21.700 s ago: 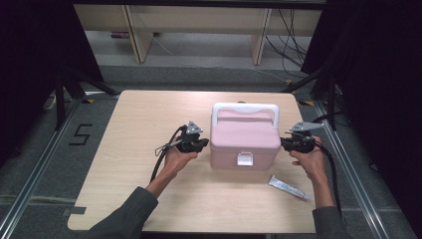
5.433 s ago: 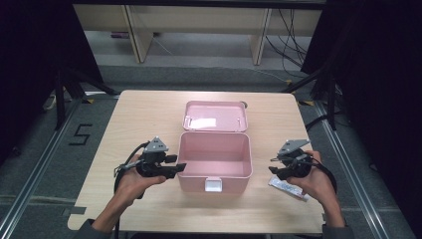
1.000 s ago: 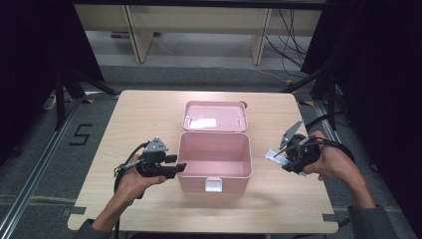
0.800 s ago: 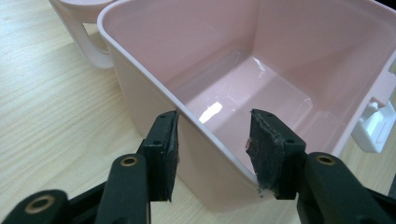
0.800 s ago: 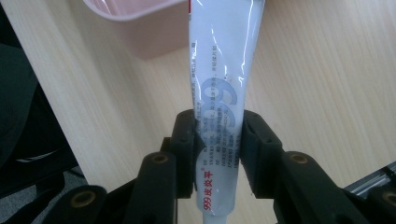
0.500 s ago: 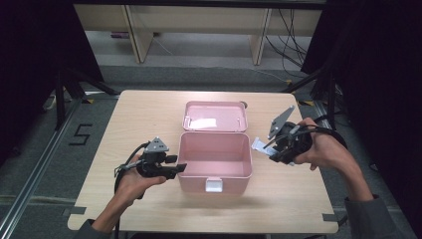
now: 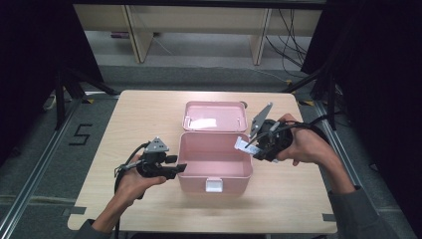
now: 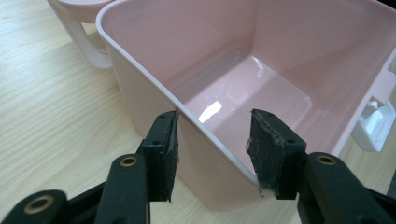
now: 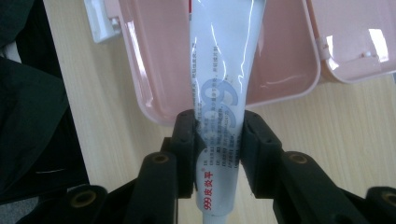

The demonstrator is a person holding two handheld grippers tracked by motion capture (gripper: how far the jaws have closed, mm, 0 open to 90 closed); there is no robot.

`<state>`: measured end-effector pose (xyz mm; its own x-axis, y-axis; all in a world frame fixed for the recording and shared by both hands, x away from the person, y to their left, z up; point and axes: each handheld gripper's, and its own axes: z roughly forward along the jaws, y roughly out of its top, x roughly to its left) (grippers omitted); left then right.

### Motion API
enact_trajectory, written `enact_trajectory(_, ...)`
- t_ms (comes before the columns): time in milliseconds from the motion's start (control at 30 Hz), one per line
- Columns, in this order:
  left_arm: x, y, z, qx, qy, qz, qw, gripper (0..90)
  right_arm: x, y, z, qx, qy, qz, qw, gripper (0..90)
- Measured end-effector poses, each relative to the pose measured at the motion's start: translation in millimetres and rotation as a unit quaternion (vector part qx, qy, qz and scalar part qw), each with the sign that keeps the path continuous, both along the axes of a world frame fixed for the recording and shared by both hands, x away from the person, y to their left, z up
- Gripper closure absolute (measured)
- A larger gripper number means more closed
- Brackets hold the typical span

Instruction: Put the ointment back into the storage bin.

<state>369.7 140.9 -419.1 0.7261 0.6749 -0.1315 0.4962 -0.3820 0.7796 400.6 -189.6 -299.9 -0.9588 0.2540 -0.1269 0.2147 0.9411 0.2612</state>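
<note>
High view: the white tube (image 7: 245, 145), pinched by the right gripper (image 7: 260, 147), has been carried over the pink box's (image 7: 215, 172) right rim. The left gripper (image 7: 180, 168) stays spread astride the box's left wall.

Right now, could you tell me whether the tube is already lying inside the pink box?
No, the tube is clamped between the right gripper's jaws, held above the pink box's rim.

White tube (image 9: 219, 84) (blue and red print) hangs over the open, empty pink box (image 7: 215, 160).
</note>
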Motion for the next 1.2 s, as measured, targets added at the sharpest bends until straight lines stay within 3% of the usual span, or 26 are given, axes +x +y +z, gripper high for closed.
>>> enact_trajectory(100, -0.1, -0.1, 0.0, 0.001, 0.0, 0.0, 1.0, 52.1, -1.1, 9.7, -0.7, 0.004, 0.004, -0.007, 1.0, 69.5)
enact_trajectory(233, -0.1, -0.1, 0.0, 0.0, 0.0, 0.0, 1.0, 52.1, 2.8, 22.9, -2.5, -0.019, -0.001, 0.026, 0.9995, 69.6)
enact_trajectory(367, -0.1, -0.1, -0.1, 0.0, 0.0, 0.0, 1.0, 52.2, 2.9, 34.7, -3.3, -0.027, 0.004, 0.023, 0.9994, 69.6)
enact_trajectory(400, -0.1, -0.1, -0.1, 0.0, 0.0, 0.0, 1.0, 52.1, 5.3, 36.6, -4.0, -0.026, 0.0, 0.041, 0.9988, 69.6)
enact_trajectory(467, -0.1, 0.0, -0.1, 0.0, 0.0, 0.0, 1.0, 52.1, 3.9, 41.2, -5.3, -0.031, 0.008, 0.031, 0.999, 69.6)
enact_trajectory(500, 0.0, 0.0, -0.1, -0.001, 0.0, 0.0, 1.0, 52.1, 6.3, 43.8, -6.3, -0.034, 0.004, 0.049, 0.9982, 69.6)
enact_trajectory(533, 0.0, -0.1, -0.1, 0.0, 0.0, 0.0, 1.0, 52.1, 5.0, 45.6, -6.9, -0.037, 0.009, 0.037, 0.9986, 69.6)
enact_trajectory(567, -0.1, -0.1, -0.1, 0.0, 0.0, 0.0, 1.0, 52.1, 6.5, 47.6, -7.8, -0.038, 0.006, 0.05, 0.998, 69.7)
enact_trajectory(600, -0.1, -0.1, -0.1, 0.001, 0.0, 0.0, 1.0, 52.1, 5.0, 49.2, -9.1, -0.035, 0.012, 0.039, 0.9986, 69.7)
enact_trajectory(667, 0.0, -0.1, -0.1, 0.0, 0.0, 0.0, 1.0, 52.1, 6.8, 52.9, -10.8, -0.035, 0.008, 0.056, 0.9978, 69.7)
enact_trajectory(733, -0.2, -0.1, -0.1, 0.001, -0.001, 0.0, 1.0, 52.1, 5.5, 58.3, -12.6, -0.041, 0.013, 0.055, 0.9976, 69.7)
enact_trajectory(800, 0.0, -0.1, -0.1, 0.0, 0.0, 0.0, 1.0, 52.1, 7.4, 63.1, -15.4, -0.042, 0.014, 0.072, 0.9964, 69.7)
enact_trajectory(833, 0.0, -0.1, -0.1, 0.0, 0.0, 0.0, 1.0, 52.1, 6.2, 64.6, -16.9, -0.044, 0.018, 0.061, 0.997, 69.7)
enact_trajectory(867, 0.0, 0.0, -0.2, 0.0, 0.0, 0.0, 1.0, 52.1, 7.8, 66.6, -18.6, -0.045, 0.018, 0.074, 0.9961, 69.8)
enact_trajectory(900, 0.0, 0.0, -0.2, 0.0, 0.0, 0.0, 1.0, 52.1, 6.7, 67.8, -20.3, -0.044, 0.023, 0.066, 0.9966, 69.8)
enact_trajectory(1200, -0.2, -0.2, -0.3, 0.0, -0.001, 0.001, 1.0, 52.1, 7.6, 79.2, -33.4, -0.048, 0.032, 0.084, 0.9948, 69.9)
